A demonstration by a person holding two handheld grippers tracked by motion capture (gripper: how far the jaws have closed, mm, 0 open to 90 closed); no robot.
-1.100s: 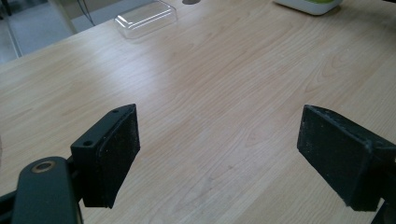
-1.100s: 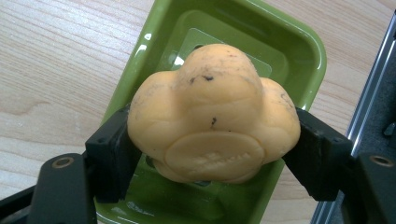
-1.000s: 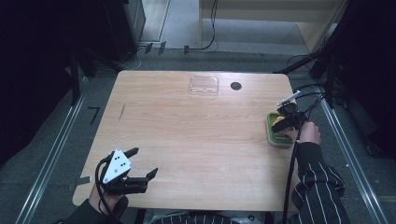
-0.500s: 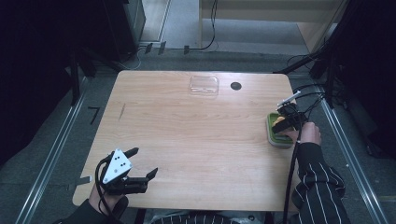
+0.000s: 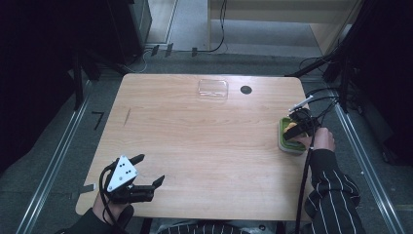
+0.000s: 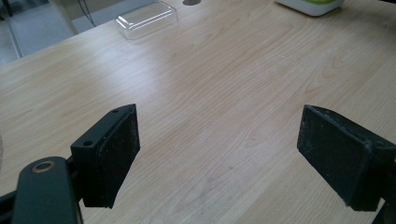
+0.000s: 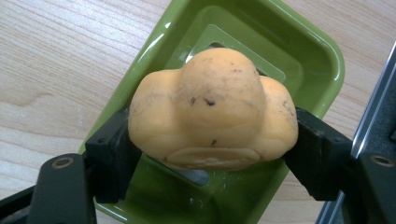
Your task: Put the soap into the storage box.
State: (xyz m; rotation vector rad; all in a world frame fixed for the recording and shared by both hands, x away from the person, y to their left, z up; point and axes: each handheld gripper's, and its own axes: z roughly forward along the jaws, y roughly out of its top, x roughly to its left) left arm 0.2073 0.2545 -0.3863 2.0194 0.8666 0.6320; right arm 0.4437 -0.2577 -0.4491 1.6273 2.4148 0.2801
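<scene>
Yellow-orange, black-flecked soap point(image 7: 212, 109) over glossy green dish point(image 7: 299, 56)

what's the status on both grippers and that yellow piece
Right gripper shut on yellow soap, over green dish. Left gripper open, nothing between its jaws. Clear lid far off, nothing in the way.

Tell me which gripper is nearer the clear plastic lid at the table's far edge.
Right. The right gripper sits over the green tray at the right edge, nearer the clear plastic lid; the left gripper hangs open at the near left corner.
</scene>
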